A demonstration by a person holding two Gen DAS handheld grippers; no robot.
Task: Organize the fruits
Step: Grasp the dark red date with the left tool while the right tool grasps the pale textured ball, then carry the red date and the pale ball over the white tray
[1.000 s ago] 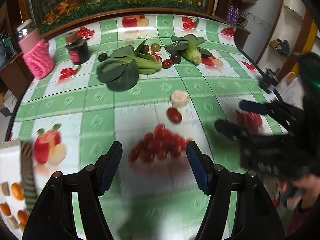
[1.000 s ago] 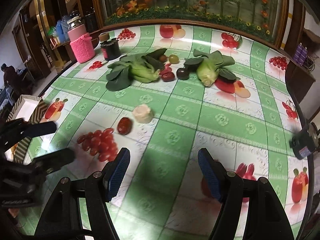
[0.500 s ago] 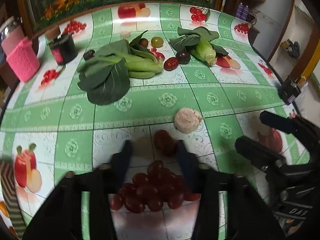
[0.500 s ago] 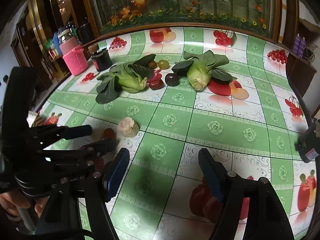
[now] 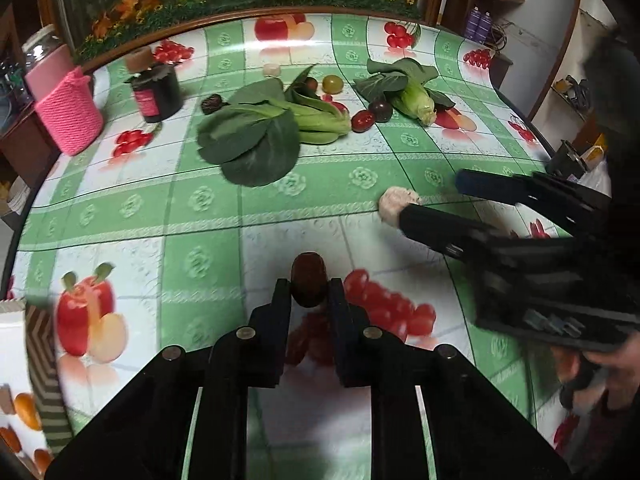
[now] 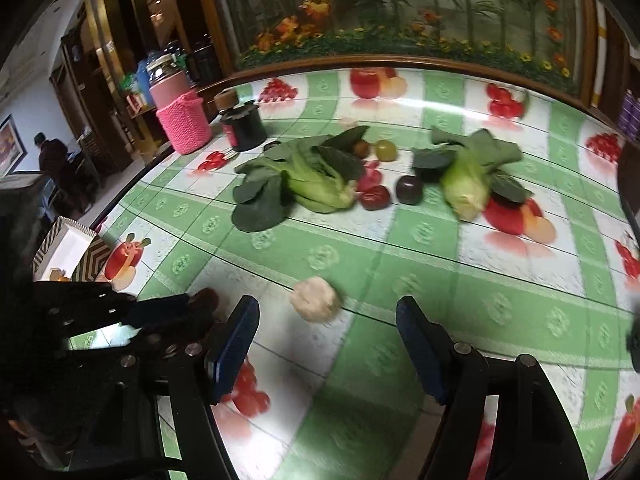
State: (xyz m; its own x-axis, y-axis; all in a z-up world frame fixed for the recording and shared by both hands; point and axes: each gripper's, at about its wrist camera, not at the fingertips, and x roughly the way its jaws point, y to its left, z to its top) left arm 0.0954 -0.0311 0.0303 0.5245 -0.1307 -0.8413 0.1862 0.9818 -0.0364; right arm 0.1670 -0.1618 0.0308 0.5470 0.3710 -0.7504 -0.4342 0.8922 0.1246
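Observation:
My left gripper is shut on a dark red date, held just above the fruit-print tablecloth; it also shows in the right wrist view. My right gripper is open and empty, with a pale round fruit just ahead between its fingers; that fruit shows in the left wrist view touching the right gripper's lower finger. Further back lie a red date, a dark plum, a green fruit and a small brown fruit.
Two bok choy heads lie at the back among the fruit. A black jar and a pink knitted holder stand back left. A patterned box sits at the left table edge.
My left gripper has closed on the dark red date and lifted it slightly. My right gripper has moved forward to the pale round fruit.

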